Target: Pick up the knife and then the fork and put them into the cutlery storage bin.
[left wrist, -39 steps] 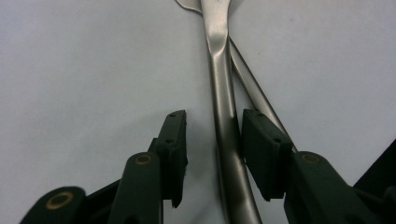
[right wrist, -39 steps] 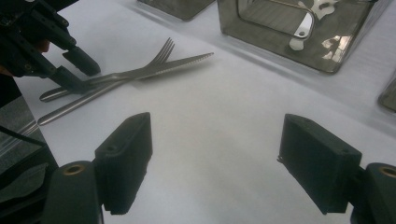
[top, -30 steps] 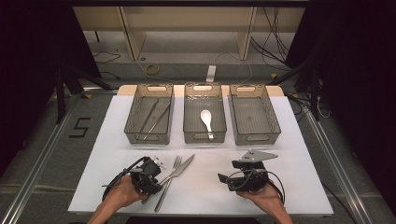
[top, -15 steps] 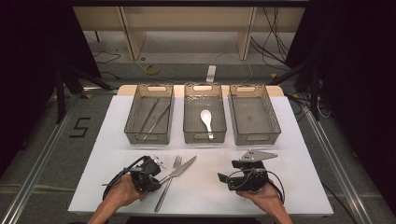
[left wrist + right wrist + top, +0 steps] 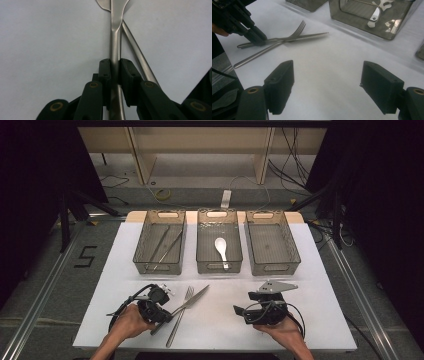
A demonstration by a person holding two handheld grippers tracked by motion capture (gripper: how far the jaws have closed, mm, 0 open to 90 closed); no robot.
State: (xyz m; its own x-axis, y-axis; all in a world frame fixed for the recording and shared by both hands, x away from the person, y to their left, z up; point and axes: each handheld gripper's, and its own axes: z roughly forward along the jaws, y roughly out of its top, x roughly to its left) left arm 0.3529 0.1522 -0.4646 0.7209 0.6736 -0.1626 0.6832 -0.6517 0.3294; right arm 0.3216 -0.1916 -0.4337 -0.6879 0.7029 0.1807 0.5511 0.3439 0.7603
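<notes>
A laboratory recording bay rather than a home or kitchen. A white-topped table (image 5: 320, 285) stands between aluminium rails (image 5: 37, 295) on a grey floor, flanked by black curtains (image 5: 35, 165) that screen off both sides. Loose cables (image 5: 295, 150) and a power strip (image 5: 226, 198) lie on the floor behind, before a plain wooden frame (image 5: 137, 150). A figure "5" (image 5: 85, 256) is taped beside the table. Three identical clear bins (image 5: 272, 240) stand in a row on the tabletop.
</notes>
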